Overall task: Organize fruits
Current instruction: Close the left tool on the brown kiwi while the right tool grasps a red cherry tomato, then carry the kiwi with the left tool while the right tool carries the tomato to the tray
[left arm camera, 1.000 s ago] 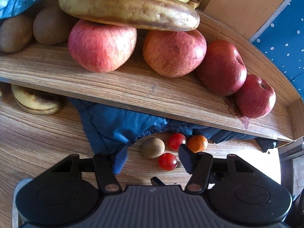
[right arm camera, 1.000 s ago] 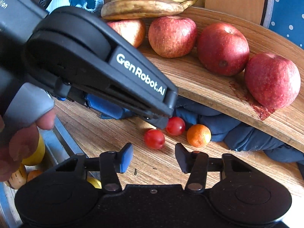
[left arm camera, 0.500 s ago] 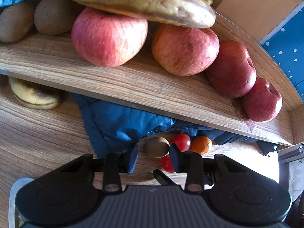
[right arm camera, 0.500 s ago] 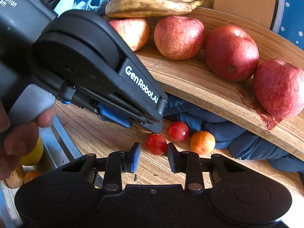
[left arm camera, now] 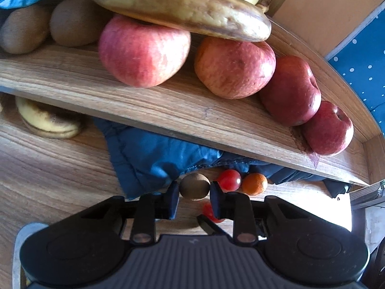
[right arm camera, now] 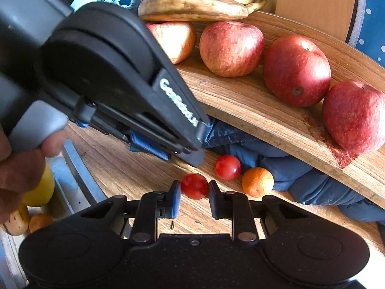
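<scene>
A small brown kiwi (left arm camera: 194, 186) lies on the wooden table, and my left gripper (left arm camera: 194, 191) is shut on it, one pad against each side. Just beyond it sit a cherry tomato (left arm camera: 229, 180) and a small orange (left arm camera: 254, 183). In the right wrist view my right gripper (right arm camera: 194, 190) is shut on another cherry tomato (right arm camera: 194, 186) that rests on the table. The second tomato (right arm camera: 227, 167) and the orange (right arm camera: 257, 181) lie just behind it. The left gripper's body (right arm camera: 108, 72) fills the upper left of that view and hides the kiwi.
A curved wooden shelf (left arm camera: 168, 106) overhangs the table and carries several red apples (left arm camera: 144, 50), bananas (left arm camera: 180, 2) and two kiwis (left arm camera: 72, 21). Blue cloth (left arm camera: 149, 154) lies under it, with a banana (left arm camera: 48, 120) to the left. A metal tray (right arm camera: 72, 168) holding yellow and orange fruit sits at the left.
Both grippers moved forward and closed. The left one's fingers came in around the kiwi, the right one's around the near cherry tomato.
</scene>
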`<state>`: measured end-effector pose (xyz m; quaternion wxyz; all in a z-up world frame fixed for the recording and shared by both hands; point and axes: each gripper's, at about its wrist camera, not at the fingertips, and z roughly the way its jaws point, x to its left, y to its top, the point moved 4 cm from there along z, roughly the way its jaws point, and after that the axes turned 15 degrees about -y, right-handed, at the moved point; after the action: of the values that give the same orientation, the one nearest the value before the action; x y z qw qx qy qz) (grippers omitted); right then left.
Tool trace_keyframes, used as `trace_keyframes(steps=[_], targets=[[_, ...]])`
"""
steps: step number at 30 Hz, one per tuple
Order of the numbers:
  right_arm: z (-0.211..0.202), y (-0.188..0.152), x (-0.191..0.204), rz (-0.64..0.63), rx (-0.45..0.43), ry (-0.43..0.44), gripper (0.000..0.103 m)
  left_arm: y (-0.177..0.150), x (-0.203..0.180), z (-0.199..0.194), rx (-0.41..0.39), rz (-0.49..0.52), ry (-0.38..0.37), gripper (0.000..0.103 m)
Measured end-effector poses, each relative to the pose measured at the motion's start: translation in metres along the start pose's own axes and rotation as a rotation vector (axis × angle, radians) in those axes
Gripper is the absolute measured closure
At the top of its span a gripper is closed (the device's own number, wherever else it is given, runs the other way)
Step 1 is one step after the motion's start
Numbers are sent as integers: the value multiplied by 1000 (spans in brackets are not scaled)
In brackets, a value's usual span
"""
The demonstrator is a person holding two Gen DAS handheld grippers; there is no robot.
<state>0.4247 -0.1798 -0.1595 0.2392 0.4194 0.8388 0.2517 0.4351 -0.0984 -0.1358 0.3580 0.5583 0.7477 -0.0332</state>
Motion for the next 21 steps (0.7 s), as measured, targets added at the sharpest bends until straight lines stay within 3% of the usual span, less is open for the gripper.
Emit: trace_keyframes(steps=[13,21], targets=[[-32,-5,-4,1,-41,-57,77,-21,-7,-33,-29,33,-33,73],[-67,-26,-12,35,-54,-117,77,-42,-13,-45,-18,58,-70,73]])
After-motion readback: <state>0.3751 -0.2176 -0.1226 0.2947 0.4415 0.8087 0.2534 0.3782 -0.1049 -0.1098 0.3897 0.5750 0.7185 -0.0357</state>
